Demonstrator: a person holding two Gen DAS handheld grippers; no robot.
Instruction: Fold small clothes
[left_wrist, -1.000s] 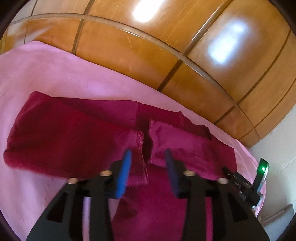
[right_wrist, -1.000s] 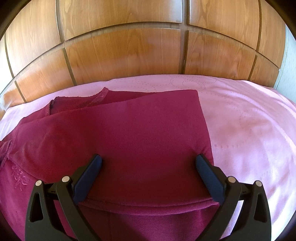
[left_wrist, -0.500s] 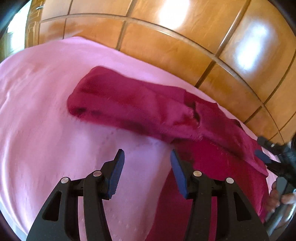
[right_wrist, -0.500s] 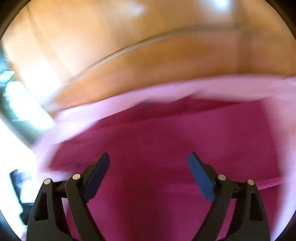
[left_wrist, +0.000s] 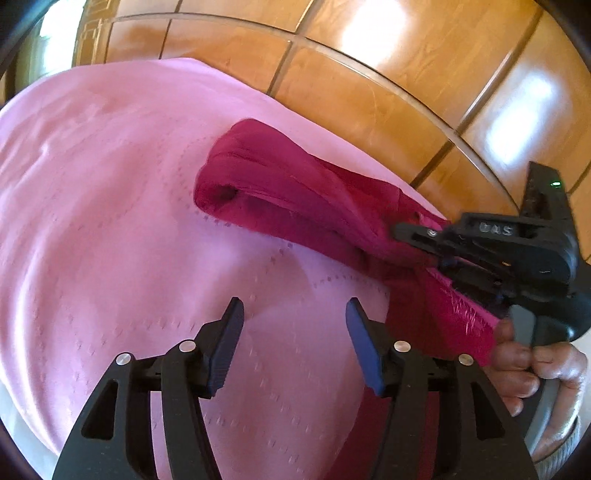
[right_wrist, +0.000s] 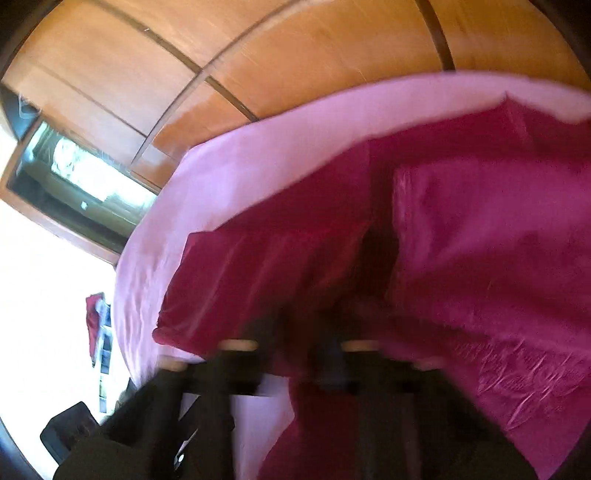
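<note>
Right of parted left tongs (left_wrist: 294, 332): garment (left_wrist: 295, 192) | right tongs (left_wrist: 421, 240) clenched on garment

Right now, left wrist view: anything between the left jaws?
No: the left gripper stands open over bare pink bedspread, and the maroon garment lies beyond it.

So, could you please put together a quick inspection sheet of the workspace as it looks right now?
Surface: pink bedspread, stitched dotted pattern, smooth.
Job's things: maroon garment, lifted at one end, bunched fold trailing on the bedspread.
Clutter: nothing seen on the bed.
Grippers: left tongs open over bare bedspread, nothing between them, having just widened slightly; right tongs have just closed and are shut on the maroon garment, a hand squeezing the handle.
Cables: nothing seen.
Surroundings: glossy wooden panelling behind the bed; bright window in the blurred right wrist view.
</note>
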